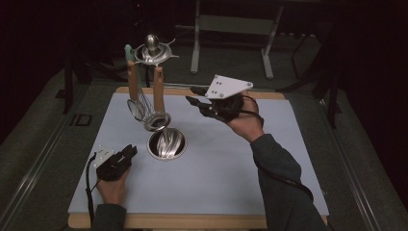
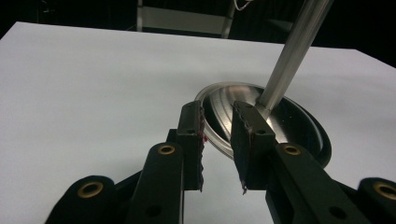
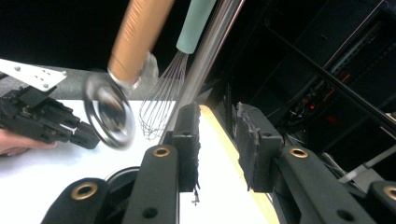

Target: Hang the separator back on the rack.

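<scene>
Both tongs stand spread, with nothing between the pads. Left tongs [image 1: 131, 152] rest low on the white worktop [image 1: 226, 173], held by the left hand [image 1: 113, 187], and they point at the round metal base [image 1: 166, 144] of a utensil stand just beside them. In the left gripper view the tips [image 2: 219, 140] are close before the rim of this base [image 2: 280, 116], and the shiny pole [image 2: 294, 51] rises from it.

Right tongs [image 1: 192, 96] are held up in the air by the right hand [image 1: 245, 120], near the far edge of the worktop, to the right of the stand. From the top ring [image 1: 153, 53] of the stand hang a whisk [image 1: 137, 106] with a wooden handle and a small strainer [image 1: 158, 120], also with a wooden handle. In the right gripper view the strainer [image 3: 109, 112] looks blurred, the whisk [image 3: 163, 102] hangs behind it, and the left tongs [image 3: 86, 135] show farther off.
</scene>
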Tool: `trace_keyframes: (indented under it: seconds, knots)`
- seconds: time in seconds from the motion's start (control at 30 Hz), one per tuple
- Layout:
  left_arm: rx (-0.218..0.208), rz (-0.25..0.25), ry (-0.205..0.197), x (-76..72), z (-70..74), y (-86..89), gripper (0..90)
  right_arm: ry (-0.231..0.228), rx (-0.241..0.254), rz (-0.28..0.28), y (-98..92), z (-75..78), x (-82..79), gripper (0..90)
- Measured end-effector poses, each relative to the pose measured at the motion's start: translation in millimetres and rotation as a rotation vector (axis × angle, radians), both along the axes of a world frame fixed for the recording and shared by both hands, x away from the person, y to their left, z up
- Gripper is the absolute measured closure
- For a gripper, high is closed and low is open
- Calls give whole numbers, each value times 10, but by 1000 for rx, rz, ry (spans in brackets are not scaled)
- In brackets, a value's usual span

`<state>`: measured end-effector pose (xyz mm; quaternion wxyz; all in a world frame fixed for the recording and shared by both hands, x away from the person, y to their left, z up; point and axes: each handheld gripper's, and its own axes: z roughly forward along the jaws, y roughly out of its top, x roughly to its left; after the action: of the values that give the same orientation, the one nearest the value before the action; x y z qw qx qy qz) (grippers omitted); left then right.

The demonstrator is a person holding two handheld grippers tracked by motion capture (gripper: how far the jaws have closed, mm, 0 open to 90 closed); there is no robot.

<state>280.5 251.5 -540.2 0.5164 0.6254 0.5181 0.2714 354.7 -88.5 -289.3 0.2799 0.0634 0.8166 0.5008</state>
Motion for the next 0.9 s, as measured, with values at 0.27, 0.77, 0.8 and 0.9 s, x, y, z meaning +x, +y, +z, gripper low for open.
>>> trace_keyframes:
  seconds: [0.27,0.77,0.8,0.9]
  knots:
    - [5,-3,2,-1,0,3,743,15,-13,-1,-39,-70,3,694]
    - [2,0,0,0,0,-2,743,61,7,-1,-152,-198,10,683]
    - [2,0,1,0,0,-1,743,68,9,-1,-159,-210,16,681]
    - [1,-1,2,0,0,0,743,97,17,-6,-183,-248,31,673]
